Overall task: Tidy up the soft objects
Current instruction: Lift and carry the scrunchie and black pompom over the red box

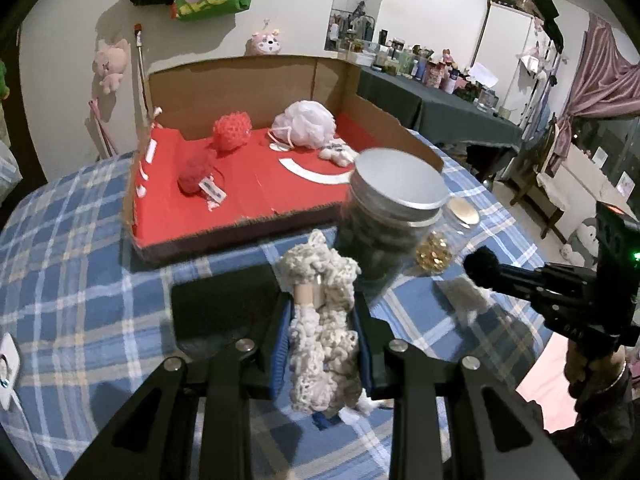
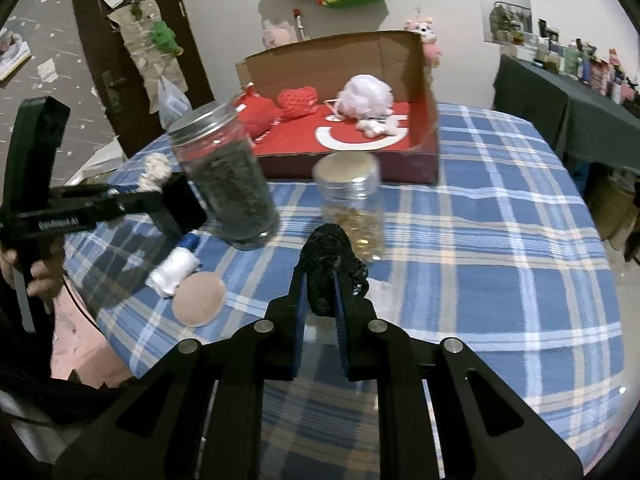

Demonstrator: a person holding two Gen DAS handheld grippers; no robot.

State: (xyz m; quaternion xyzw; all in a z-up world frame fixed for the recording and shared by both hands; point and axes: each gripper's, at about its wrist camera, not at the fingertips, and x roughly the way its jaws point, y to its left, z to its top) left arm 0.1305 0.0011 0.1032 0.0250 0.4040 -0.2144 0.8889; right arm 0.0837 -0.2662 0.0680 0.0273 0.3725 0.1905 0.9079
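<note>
My left gripper [image 1: 320, 304] is shut on a cream crocheted piece [image 1: 324, 336] and holds it above the checked tablecloth, in front of the open cardboard box [image 1: 240, 200]. My right gripper [image 2: 320, 280] is shut on a black crocheted piece [image 2: 330, 264], near the small jar. The red-lined box [image 2: 424, 128] holds two red knitted pieces [image 1: 232, 128], a white mesh pouf [image 1: 308, 124] and small white bits. In the right wrist view the left gripper [image 2: 160, 188] shows at the left with the cream piece [image 2: 156, 168].
A tall jar of dark contents [image 1: 384, 216] [image 2: 228, 184] and a small jar of gold beads [image 2: 352, 200] [image 1: 434, 254] stand before the box. A white roll [image 2: 174, 272] and a tan round pad [image 2: 200, 298] lie on the cloth. A cluttered table [image 1: 440, 100] stands behind.
</note>
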